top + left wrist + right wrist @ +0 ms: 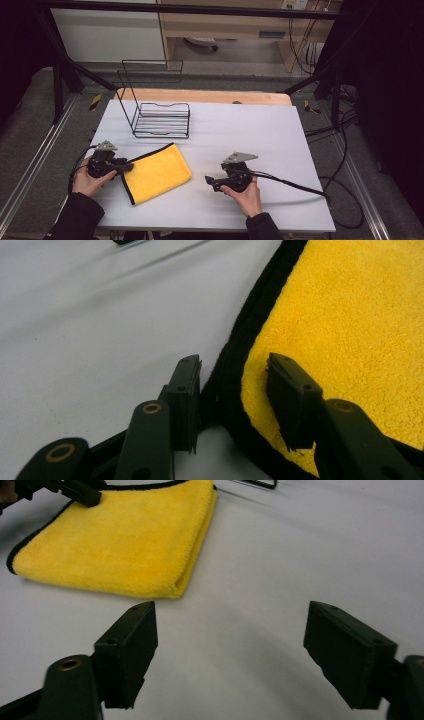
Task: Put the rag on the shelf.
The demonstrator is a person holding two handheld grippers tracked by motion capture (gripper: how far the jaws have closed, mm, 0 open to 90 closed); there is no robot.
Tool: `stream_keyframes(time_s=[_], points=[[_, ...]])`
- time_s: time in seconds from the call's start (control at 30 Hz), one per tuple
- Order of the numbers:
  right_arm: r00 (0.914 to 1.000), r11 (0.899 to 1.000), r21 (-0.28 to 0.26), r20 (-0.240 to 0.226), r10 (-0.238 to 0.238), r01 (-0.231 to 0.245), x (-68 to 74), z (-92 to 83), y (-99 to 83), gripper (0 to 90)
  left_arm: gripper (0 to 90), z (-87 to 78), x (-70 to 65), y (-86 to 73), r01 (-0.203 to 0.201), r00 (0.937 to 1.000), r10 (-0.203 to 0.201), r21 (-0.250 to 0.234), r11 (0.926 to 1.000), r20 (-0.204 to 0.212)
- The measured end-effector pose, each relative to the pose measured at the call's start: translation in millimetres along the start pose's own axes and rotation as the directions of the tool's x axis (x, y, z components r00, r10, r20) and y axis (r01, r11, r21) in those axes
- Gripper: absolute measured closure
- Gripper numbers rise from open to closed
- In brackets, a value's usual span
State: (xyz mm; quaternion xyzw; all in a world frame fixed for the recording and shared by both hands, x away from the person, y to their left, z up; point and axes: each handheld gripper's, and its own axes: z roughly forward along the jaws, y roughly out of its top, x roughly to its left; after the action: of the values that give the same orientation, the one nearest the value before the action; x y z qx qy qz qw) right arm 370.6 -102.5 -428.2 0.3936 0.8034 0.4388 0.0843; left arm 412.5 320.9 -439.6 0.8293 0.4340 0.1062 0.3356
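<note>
The folded yellow cloth lies flat on the white table, at about 8 o'clock from the table's middle and toward the near left. Its long axis runs from about 7 o'clock to 1 o'clock in the high view, the far corner pointing toward the wire rack; the black-piped edges face left and far, the folded edge faces the right hand.

By my reading, little is done so far — the cloth is not lifted and rests square in its fold.

The left gripper sits at the cloth's 9 o'clock edge, its jaws straddling the black-trimmed border (one pad over the bare table, one over the yellow pile), with a gap showing on both sides, so it is spread around the hem, not yet pinching it.

The right gripper hovers at roughly 3 o'clock of the cloth, well apart from it, jaws wide and empty over bare table.

What seems left — closing on the hem, then bringing the right one in.
</note>
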Motion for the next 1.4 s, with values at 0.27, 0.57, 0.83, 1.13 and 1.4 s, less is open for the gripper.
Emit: stream_keyframes(time_s=[0.27,0.57,0.83,1.13,1.4], points=[[0.9998,1.0,0.023,-0.009,0.017,-0.017,21.2,37.8,13.5,41.2,64.4,1.1,-1.8,0.6,0.0,1.0,0.0,0.017,0.9999,0.008],[0.9981,0.997,0.056,0.014,0.059,-0.06,33.6,66.4,12.3,56.1,70.2,1.8,-6.8,1.2,-0.045,0.999,0.045,0.018,0.9988,-0.005],[0.9964,0.994,0.064,-0.001,0.085,-0.084,36.9,71.3,8.4,74.0,73.7,1.5,-7.3,1.2,-0.053,0.9986,0.053,0.017,0.9984,0.001],[0.9963,0.994,0.075,-0.029,0.081,-0.079,35.0,67.3,15.4,85.2,77.7,-2.9,-11.0,1.8,-0.011,0.9998,0.012,0.021,0.9997,-0.013],[0.9986,0.993,0.111,-0.029,0.045,-0.041,18.7,52.3,39.6,85.4,77.9,-11.9,-36.2,-8.8,0.077,0.9965,-0.077,0.01,0.997,0.032]])
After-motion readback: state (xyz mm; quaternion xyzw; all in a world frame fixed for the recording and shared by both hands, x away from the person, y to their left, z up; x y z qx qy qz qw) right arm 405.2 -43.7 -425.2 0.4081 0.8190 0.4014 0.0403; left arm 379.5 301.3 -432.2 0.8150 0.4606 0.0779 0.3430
